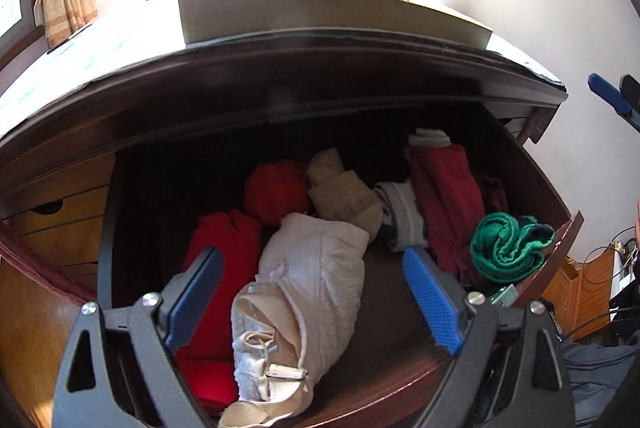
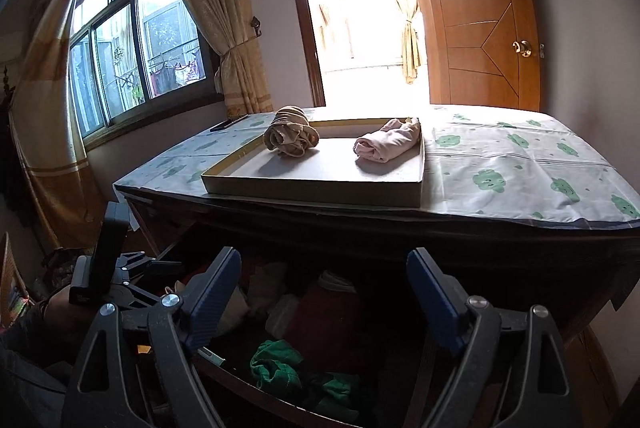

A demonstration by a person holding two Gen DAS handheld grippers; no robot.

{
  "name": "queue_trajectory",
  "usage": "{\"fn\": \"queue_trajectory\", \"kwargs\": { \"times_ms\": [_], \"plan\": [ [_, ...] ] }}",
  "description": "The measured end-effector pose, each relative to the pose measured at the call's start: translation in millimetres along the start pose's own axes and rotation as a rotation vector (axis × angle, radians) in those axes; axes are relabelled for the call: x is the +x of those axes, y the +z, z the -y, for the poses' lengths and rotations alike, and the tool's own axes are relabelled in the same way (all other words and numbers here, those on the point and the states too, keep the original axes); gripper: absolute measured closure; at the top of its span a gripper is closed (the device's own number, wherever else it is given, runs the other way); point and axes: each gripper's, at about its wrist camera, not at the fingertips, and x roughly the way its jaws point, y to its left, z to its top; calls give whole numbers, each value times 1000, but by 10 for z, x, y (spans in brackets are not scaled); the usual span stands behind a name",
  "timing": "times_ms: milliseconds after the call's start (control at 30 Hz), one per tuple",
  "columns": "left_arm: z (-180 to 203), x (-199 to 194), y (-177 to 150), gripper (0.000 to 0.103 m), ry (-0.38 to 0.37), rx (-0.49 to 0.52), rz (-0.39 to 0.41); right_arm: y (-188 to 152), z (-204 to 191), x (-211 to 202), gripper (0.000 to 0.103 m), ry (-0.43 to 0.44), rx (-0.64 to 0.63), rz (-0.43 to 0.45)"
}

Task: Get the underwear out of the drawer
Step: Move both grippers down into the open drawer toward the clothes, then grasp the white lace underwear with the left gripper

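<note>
The drawer (image 1: 120,212) stands pulled open below the desk (image 2: 520,164), and it is far from empty. Inside lie a quilted white garment (image 1: 316,268), red pieces (image 1: 224,248), a red ball of cloth (image 1: 276,192), a beige roll (image 1: 344,192), a grey-and-white piece (image 1: 400,216), a dark red folded piece (image 1: 444,196) and a green bundle (image 1: 508,248) near the right-hand corner.

On the desk sits a shallow tray (image 2: 312,188), and two rolled items already rest in it: a tan roll (image 2: 290,132) and a pale pink roll (image 2: 386,140), well apart from each other. So part of the job appears done, with most of the drawer's contents left to lift out.

The left gripper (image 1: 312,304) points down into the drawer with its jaws spread wide on either side of the white garment; the pads do not press on it, so nothing is grasped yet. The right gripper (image 2: 324,304) hovers above the drawer front, facing the desk, jaws likewise released and empty, with the green bundle below them.

In the right wrist view the drawer interior is dim, so which pieces count as underwear is hard to say for certain. The white garment looks like the next pick.
</note>
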Motion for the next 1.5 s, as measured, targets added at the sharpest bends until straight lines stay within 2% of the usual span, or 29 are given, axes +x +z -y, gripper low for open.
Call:
{"fn": "queue_trajectory", "kwargs": {
  "times_ms": [300,367,600,700,800,900,1000,1067,1133,1300,1500],
  "plan": [
    [37,149,-42,18,-9,32,-74,-246,59,314,16,3,31,-97],
    [23,171,-49,23,-15,25,-83,-295,63,363,16,2,31,-113],
    [15,219,-61,23,-19,25,-115,-406,92,513,16,11,49,-160],
    [30,277,-49,23,-16,46,-157,-448,75,608,16,16,49,-190],
    [94,330,-19,23,4,115,-210,-482,35,724,16,15,43,-227],
    [68,421,42,23,-24,128,-284,-502,-2,777,16,26,41,-232],
    [35,476,76,25,-66,118,-314,-527,-33,824,16,33,34,-245],
    [4,489,89,32,-66,95,-303,-529,-27,837,16,34,37,-249],
    [-43,515,85,58,-52,71,-297,-517,-17,838,16,34,45,-245],
    [-6,486,30,66,-60,95,-283,-470,-74,919,16,33,16,-251],
    [-77,366,-46,74,-69,68,-228,-352,-117,1178,16,12,-41,-336]
  ]
}}
